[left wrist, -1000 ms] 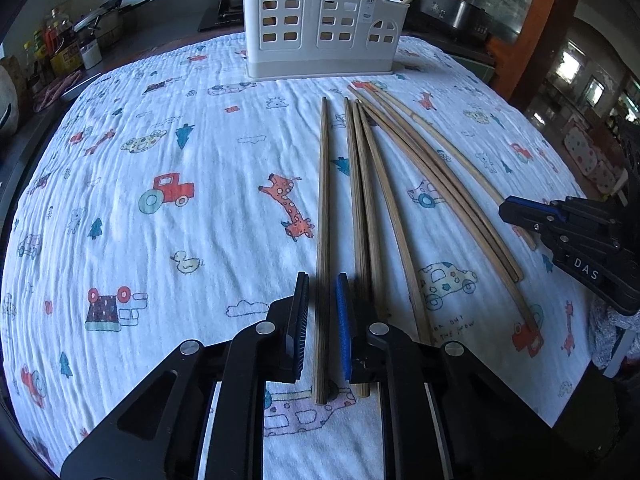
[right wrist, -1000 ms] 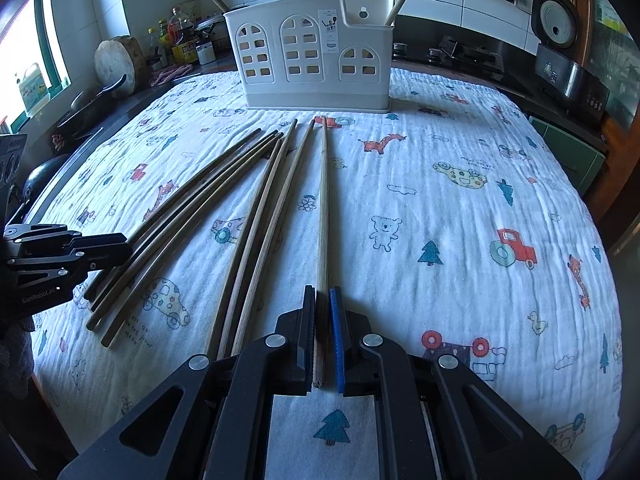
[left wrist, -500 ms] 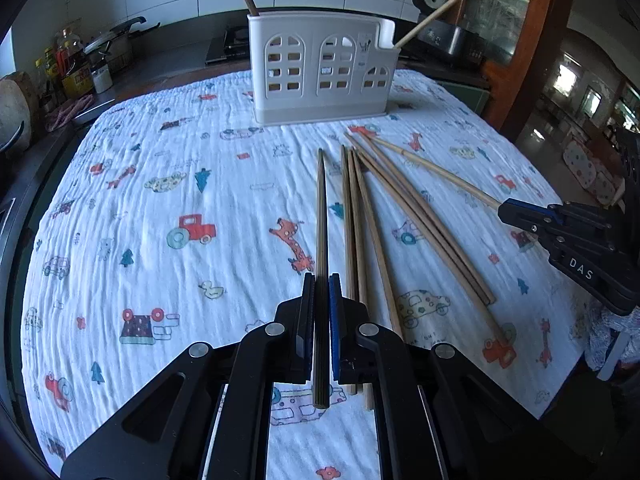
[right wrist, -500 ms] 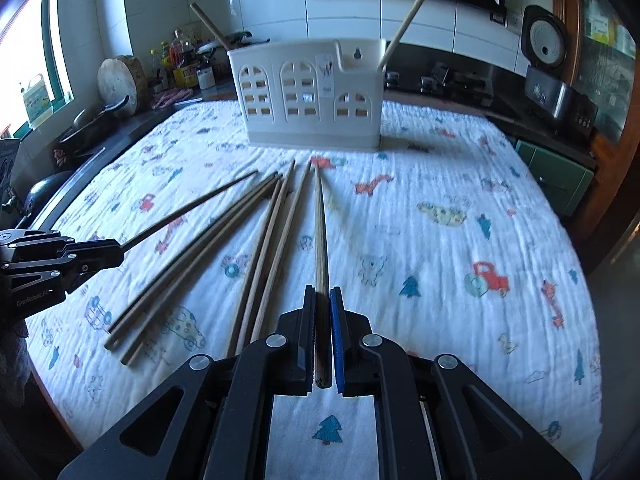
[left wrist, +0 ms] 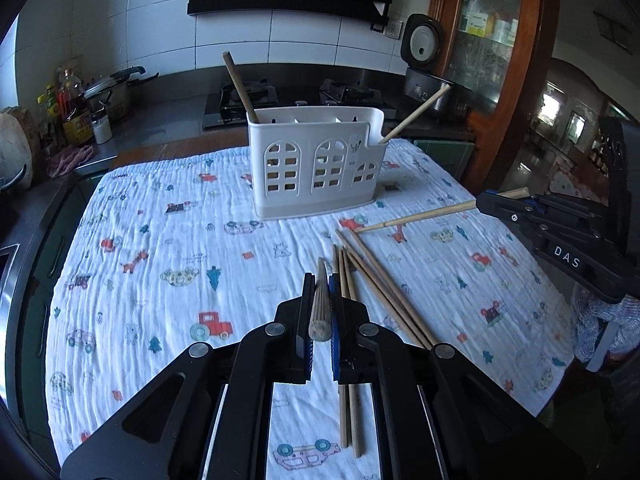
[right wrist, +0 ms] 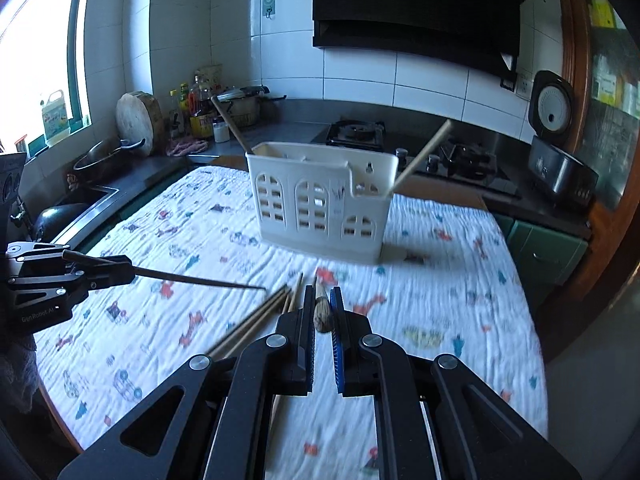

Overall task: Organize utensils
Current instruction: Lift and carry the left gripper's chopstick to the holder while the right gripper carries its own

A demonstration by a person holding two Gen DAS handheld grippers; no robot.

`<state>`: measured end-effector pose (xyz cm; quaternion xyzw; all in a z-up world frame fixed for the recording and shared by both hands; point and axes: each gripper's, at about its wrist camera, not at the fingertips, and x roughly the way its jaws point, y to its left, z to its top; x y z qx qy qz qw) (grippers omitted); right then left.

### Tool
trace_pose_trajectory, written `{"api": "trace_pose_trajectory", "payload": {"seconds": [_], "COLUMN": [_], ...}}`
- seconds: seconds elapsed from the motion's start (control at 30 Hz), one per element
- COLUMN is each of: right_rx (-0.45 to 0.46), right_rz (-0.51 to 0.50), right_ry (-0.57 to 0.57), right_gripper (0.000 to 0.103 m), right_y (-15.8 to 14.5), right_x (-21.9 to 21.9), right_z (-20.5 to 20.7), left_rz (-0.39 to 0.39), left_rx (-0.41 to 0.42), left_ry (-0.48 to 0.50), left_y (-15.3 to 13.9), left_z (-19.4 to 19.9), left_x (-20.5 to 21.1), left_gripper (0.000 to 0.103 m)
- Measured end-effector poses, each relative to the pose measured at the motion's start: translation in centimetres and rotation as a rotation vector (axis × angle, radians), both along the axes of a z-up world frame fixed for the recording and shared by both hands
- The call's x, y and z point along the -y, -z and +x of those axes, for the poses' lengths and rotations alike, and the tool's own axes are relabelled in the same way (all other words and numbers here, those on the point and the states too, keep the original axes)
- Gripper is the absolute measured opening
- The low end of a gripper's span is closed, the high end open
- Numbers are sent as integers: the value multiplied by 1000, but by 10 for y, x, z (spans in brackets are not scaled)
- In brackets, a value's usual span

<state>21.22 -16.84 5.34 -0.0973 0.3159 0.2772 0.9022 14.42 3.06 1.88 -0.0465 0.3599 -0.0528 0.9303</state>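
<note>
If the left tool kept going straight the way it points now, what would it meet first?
Probably the white utensil caddy: the left tool, shut on a chopstick, aims at its front wall; depth uncertain.

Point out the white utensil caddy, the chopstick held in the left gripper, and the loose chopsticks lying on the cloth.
white utensil caddy [left wrist: 316, 168]: left wrist view, on its front wall.
chopstick in the left gripper [left wrist: 320, 308]: left wrist view, on the shaft between the pads.
loose chopsticks [left wrist: 384, 288]: left wrist view, mid-length of the bundle.

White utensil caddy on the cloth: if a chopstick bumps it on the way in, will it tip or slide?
The white caddy looks like thin perforated plastic, so probably light. Its wide base should resist tipping. It holds only two chopsticks, so a bump may slide it on the cloth.
</note>
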Motion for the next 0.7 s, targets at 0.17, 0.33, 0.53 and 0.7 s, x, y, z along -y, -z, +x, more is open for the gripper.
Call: {"api": "trace_pose_trajectory", "payload": {"seconds": [0.17, 0.33, 0.53, 0.7], "right_rx": [-7, 5, 10, 52], "right_rz": [3, -3, 18, 8], "right_ry": [-23, -45, -63, -51], "right_gripper": [7, 7, 7, 7], "right_y": [-24, -56, -103, -137], "right_x": [-6, -10, -8, -7], "right_z": [25, 46, 68, 82], "left_rz": [-22, -32, -72, -56], "left_rx": [5, 11, 37, 103], "left_ry": [12, 25, 71, 101], "left_y": [-18, -36, -70, -113], "left_z": [25, 47, 59, 60], "left_x": [-8, -13, -16, -14], "left_gripper": [5, 5, 5, 5]}}
